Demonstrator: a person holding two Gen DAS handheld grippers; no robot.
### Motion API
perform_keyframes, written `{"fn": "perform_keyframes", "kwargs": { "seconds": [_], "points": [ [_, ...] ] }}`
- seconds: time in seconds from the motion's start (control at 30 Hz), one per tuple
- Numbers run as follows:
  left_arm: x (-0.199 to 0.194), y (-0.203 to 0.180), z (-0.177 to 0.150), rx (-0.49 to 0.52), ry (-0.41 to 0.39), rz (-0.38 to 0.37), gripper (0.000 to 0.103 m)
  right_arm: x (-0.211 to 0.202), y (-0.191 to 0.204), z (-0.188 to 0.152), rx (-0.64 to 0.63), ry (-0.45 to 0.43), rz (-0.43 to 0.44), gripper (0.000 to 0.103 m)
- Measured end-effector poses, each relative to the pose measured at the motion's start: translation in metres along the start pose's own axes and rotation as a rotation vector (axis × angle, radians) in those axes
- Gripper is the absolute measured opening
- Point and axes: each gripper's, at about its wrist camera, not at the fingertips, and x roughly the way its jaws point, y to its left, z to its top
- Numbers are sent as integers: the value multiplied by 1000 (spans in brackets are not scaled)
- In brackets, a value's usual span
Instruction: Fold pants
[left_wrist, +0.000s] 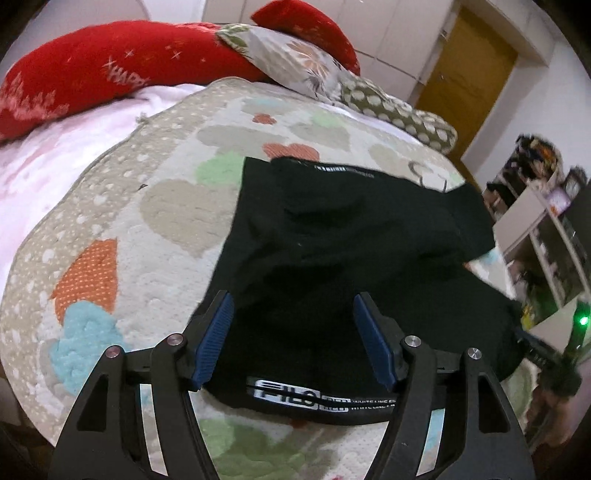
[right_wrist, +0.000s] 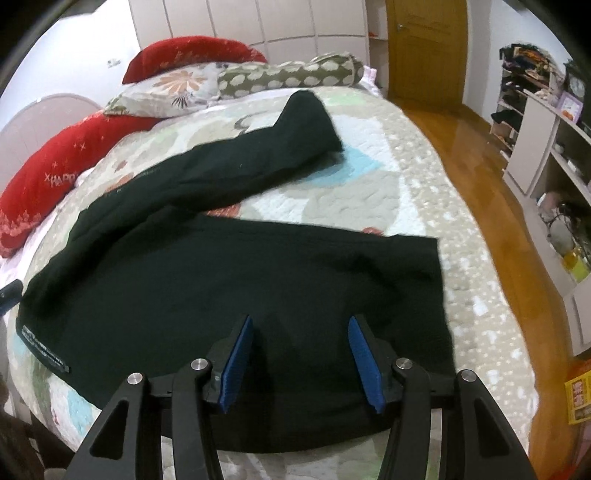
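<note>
Black pants (right_wrist: 229, 273) lying spread on the quilted bedspread (right_wrist: 417, 192) — both grippers hovering over them.

The left gripper (left_wrist: 291, 325) is holding its blue pads wide apart above the logo waistband (left_wrist: 295, 398); the right gripper (right_wrist: 301, 347) is likewise spread over the near leg, pinching nothing — the other leg is angling toward the pillows (right_wrist: 177, 85).

Both wrist views low over pants (left_wrist: 332, 236)
</note>
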Motion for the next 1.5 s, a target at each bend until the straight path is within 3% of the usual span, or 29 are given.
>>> {"fn": "perform_keyframes", "kwargs": {
  "seconds": [0.27,0.53,0.9,1.07,1.17,1.3,1.37,1.43,1.5],
  "points": [
    [22,-3,-7,41,-1,75,68,-1,14,-4,-8,-4,29,52],
    [44,15,-4,13,18,112,68,11,29,0,-34,13,33,54],
    [44,22,-1,4,21,106,68,-1,37,7,-17,-22,77,58],
    [37,21,5,24,11,102,68,14,43,7,-30,9,107,58],
    [33,25,19,34,4,75,68,25,48,13,-65,46,92,58],
    [36,37,55,15,14,23,68,17,56,41,-104,-5,127,58],
    [50,41,79,15,50,-17,81,20,63,64,-134,-37,133,66],
    [70,43,102,26,73,-41,82,29,70,87,-170,-84,151,77],
    [87,43,117,50,87,-51,82,45,77,114,-205,-90,161,79]
  ]
}}
